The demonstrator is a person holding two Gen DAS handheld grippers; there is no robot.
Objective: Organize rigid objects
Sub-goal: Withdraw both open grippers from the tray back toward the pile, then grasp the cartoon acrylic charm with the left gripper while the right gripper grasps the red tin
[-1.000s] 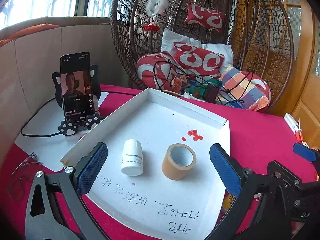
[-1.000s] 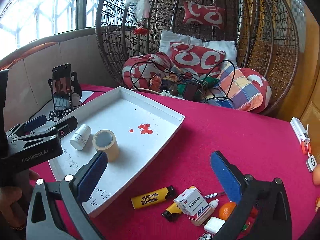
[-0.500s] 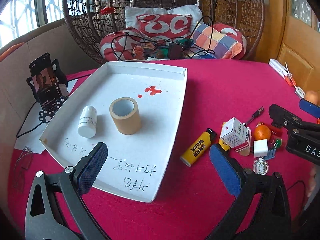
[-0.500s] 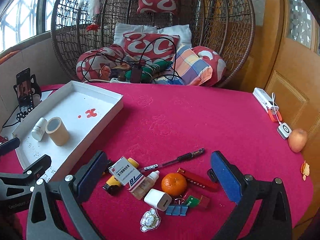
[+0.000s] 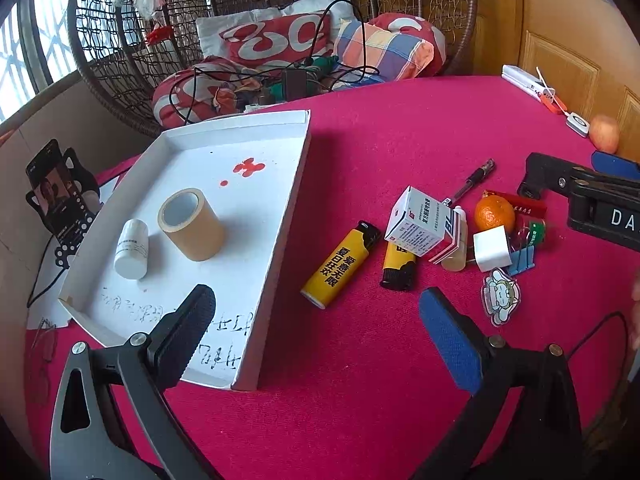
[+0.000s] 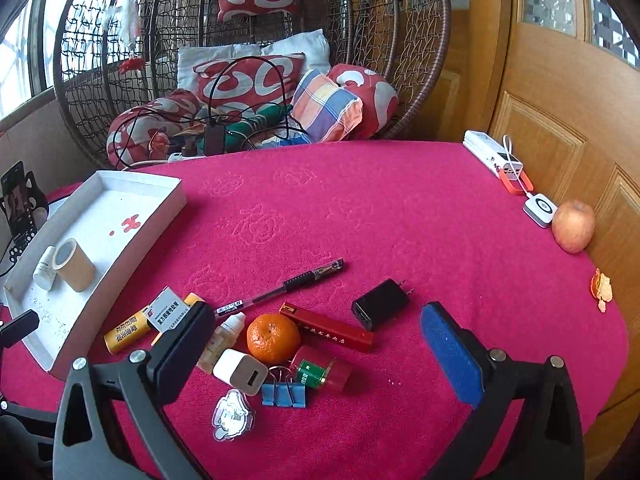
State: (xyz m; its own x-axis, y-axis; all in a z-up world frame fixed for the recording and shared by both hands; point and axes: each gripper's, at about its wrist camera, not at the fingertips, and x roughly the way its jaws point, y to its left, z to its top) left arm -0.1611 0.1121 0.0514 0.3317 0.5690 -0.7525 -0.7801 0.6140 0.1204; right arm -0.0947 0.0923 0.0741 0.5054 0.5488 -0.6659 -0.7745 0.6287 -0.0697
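Blue-padded right hand-held gripper (image 6: 316, 346) hovers wide open above the tangerine (image 6: 273, 338).

A wicker hanging chair (image 6: 256, 60) is seen behind the table, heaped with red-and-white cushions (image 6: 256, 80) and a plaid pillow (image 6: 326, 106); black cables (image 6: 248, 92) are draped across them. A phone (image 5: 54, 192) is propped upright on a black paw-shaped stand (image 5: 66, 254) at the far left. At the right edge — near a wooden door (image 6: 568, 120) — an apple (image 6: 573, 226) and scraps of orange peel (image 6: 601, 285) are found on the red tablecloth (image 6: 380, 208).
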